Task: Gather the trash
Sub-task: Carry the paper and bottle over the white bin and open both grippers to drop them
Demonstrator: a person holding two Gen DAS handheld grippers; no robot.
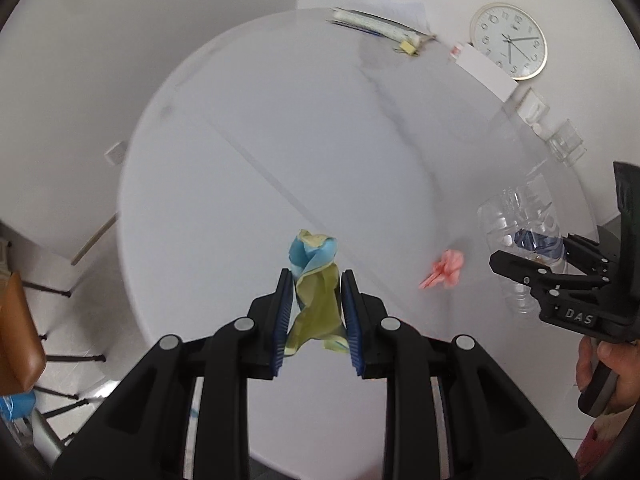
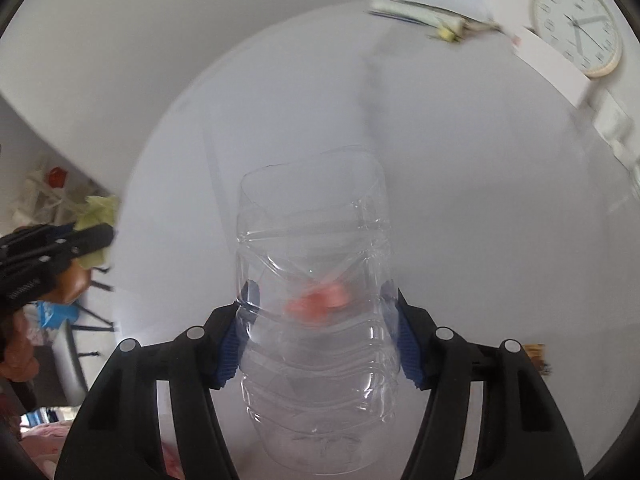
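My left gripper is shut on a crumpled blue and yellow-green paper wad and holds it above the round white table. A crumpled pink paper lies on the table to the right of it. My right gripper is shut on a clear cut-off plastic bottle, open end away from me; the pink paper shows through its wall. The right gripper with the bottle also shows at the right of the left wrist view. The left gripper shows at the left of the right wrist view.
At the table's far edge lie a stack of papers with pens, a white box, a wall clock and clear plastic holders. A brown chair stands left of the table.
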